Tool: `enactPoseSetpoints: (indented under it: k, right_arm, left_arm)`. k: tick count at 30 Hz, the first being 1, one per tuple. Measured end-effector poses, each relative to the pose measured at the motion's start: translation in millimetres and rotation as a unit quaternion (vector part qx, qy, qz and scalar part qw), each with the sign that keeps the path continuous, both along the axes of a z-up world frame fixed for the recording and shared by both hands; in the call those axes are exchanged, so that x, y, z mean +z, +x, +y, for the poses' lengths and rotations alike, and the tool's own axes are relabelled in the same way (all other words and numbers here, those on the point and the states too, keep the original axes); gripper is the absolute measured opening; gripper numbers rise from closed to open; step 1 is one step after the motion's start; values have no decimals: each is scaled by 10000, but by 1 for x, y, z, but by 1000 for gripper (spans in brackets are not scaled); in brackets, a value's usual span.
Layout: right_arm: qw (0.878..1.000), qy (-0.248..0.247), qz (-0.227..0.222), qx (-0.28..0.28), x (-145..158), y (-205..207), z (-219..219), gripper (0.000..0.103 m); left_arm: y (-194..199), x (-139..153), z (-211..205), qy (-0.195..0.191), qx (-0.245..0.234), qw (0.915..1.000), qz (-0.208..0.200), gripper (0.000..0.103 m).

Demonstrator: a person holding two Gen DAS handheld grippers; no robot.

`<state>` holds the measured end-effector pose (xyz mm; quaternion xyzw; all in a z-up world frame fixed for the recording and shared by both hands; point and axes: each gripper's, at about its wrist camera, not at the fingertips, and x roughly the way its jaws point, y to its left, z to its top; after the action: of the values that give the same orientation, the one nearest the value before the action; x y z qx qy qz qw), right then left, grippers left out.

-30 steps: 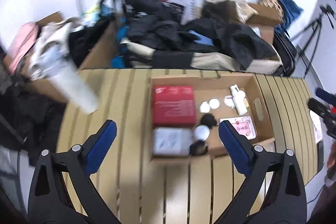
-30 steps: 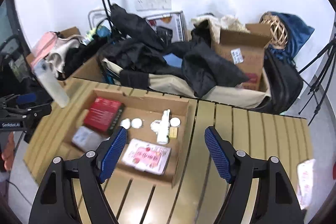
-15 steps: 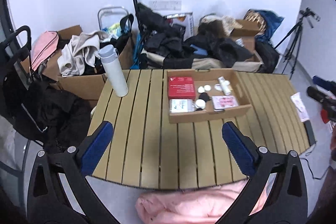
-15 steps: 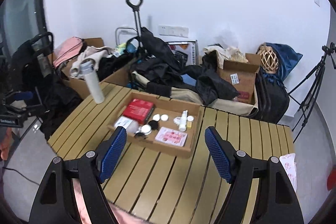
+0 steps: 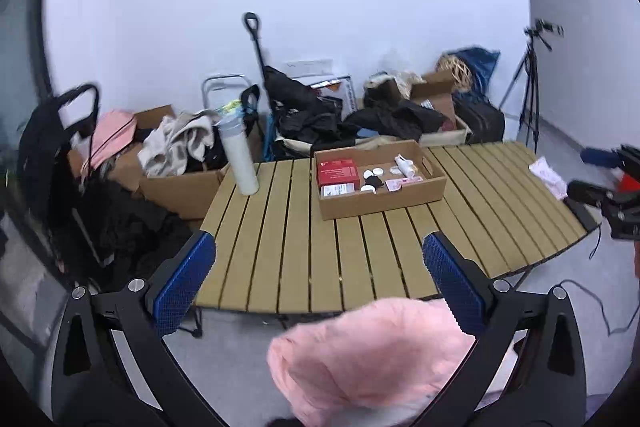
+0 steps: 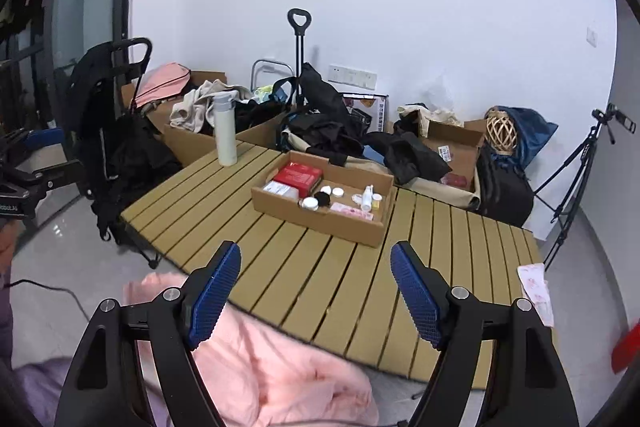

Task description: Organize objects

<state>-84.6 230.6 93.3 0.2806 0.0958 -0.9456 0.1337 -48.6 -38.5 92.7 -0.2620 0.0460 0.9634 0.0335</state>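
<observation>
Both claws hang released and empty: left gripper (image 5: pixel 320 279), right gripper (image 6: pixel 316 285). At centre frame, the cardboard box (image 6: pixel 320 217) looks light but floppy; its small loose items could slide, so grasp opposite walls

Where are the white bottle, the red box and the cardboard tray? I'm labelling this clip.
white bottle (image 6: pixel 226 135), right wrist view, middle of its body.
red box (image 6: pixel 299 175), right wrist view, its top face.
cardboard tray (image 6: pixel 320 221), right wrist view, its near outer wall.

Both grippers — left gripper (image 5: pixel 319 281), right gripper (image 6: pixel 316 289) — gape wide, empty, angled downward.
</observation>
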Motion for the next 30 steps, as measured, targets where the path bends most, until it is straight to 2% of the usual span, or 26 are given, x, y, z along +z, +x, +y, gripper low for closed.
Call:
enactPoseSetpoints:
  k: [3,5,7,9,10,14,30]
  right_arm:
    - [9992,-277,125,-260,-16,39,3,81]
    - [9941,-777,318,-693,-41,70,5,82]
    - [9901,-1148,261,-767,-67,85,-1,83]
    - [9930,-1021,-126,-579,-86,82,-17,83]
    - [9939,-928,-226,-551,-90,80,-25,83]
    - [9957,-873,-75,-287,-86,82,-37,83]
    - [9948,-880,-221,-453,-92,80,-26,83]
  left_arm:
    - [40,-33,-13,592,744,9955,41,103]
    - [58,-56,-16,932,987,9907,102,103]
    - [62,-74,-11,801,901,9926,-155,103]
    - [57,-81,-1,453,735,9952,-470,103]
    - [59,-82,0,407,754,9952,-480,103]
    - [62,-77,-4,462,800,9951,-352,103]
    - [66,-84,2,258,703,9962,-438,103]
